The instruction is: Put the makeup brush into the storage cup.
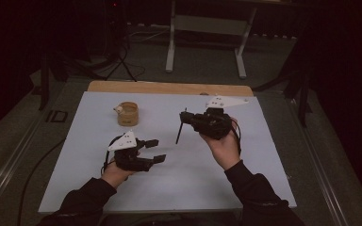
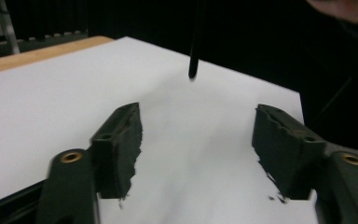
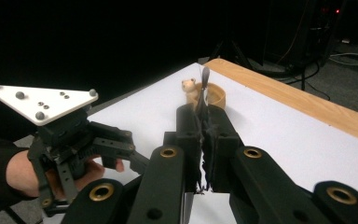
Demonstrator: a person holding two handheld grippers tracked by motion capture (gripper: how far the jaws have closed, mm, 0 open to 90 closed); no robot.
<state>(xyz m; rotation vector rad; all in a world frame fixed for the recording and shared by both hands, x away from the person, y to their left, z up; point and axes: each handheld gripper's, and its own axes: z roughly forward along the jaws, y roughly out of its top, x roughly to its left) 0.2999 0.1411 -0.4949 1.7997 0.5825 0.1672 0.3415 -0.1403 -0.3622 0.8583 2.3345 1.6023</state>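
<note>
My right gripper [image 1: 185,115] is at the table's middle right, tilted left, shut on a thin black stick [image 1: 180,129] that hangs down toward the white sheet. In the right gripper view the jaws [image 3: 204,115] are pressed together with the stick [image 3: 204,77] poking out past them. My left gripper [image 1: 159,149] is at the front left, pointing right. It is open with nothing between its fingers [image 2: 121,135], and the stick's tip [image 2: 194,56] hangs beyond them. A low wooden cup [image 1: 127,114] with a small pale figure [image 3: 189,86] on its rim stands at the back left.
A white sheet [image 1: 217,188] covers the table, and a bare wooden edge [image 1: 169,87] shows at the back. Behind the table stand a metal frame [image 1: 207,28] and a tripod [image 1: 122,61] on a dark floor.
</note>
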